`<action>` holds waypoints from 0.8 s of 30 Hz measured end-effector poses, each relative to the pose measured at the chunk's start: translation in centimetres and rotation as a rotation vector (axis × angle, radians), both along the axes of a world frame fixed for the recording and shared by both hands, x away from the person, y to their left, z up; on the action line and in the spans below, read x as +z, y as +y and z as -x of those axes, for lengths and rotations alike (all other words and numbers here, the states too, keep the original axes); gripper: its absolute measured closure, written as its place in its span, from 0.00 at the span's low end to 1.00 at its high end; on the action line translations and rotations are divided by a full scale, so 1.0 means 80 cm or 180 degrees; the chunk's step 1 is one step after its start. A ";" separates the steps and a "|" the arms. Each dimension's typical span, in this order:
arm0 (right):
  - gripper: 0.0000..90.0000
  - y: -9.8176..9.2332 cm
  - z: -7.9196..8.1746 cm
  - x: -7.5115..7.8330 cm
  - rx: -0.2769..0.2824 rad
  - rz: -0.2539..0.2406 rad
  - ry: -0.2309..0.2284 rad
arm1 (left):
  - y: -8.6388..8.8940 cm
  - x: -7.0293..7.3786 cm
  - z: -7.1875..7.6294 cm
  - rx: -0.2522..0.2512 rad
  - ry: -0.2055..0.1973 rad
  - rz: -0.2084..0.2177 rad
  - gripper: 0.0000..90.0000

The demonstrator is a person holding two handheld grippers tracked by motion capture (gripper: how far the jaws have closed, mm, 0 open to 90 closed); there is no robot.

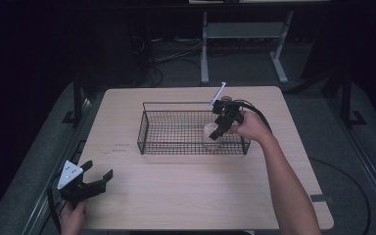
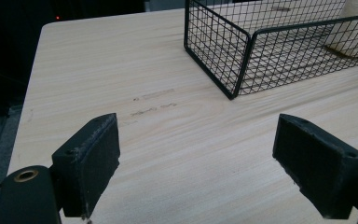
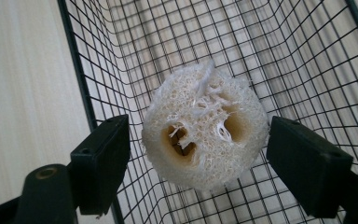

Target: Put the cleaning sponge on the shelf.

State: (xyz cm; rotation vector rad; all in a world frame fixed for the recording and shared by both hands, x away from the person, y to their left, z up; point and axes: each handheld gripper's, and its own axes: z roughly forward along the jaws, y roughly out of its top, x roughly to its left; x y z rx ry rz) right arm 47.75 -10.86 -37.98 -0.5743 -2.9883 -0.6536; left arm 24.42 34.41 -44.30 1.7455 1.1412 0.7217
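right tool (image 3: 198, 154) jaws apart around loofah (image 3: 205, 140), not squeezing it, basket (image 1: 149, 125) at 12 o'clock on surface (image 1: 186, 191), left tool (image 2: 196, 163) wide open, empty, 7 o'clock corner

The high camera looks forward and down from above my side at the whole light wooden table (image 1: 176, 196). The camera on my left gripper (image 2: 196, 163) looks low along the tabletop to the black wire mesh basket (image 2: 242, 56), well ahead. The camera on my right gripper (image 3: 198, 163) looks closely into this same basket (image 3: 307, 56).
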 end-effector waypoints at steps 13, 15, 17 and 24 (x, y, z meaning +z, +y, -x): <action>0.23 -0.008 0.015 0.023 0.0042 -0.0056 -0.0126 | -0.001 0.000 -0.001 -0.0013 0.0007 -0.0017 0.16; 0.23 -0.008 0.018 0.026 0.0059 -0.0074 -0.0138 | -0.001 0.000 0.000 -0.0019 0.0007 -0.0013 0.16; 0.23 -0.006 0.022 0.029 0.0086 -0.0061 -0.0146 | -0.001 0.000 0.000 -0.0015 0.0000 -0.0021 0.16; 0.22 -0.002 0.034 0.038 0.0168 -0.0064 -0.0154 | -0.001 0.000 0.001 -0.0016 -0.0001 -0.0015 0.15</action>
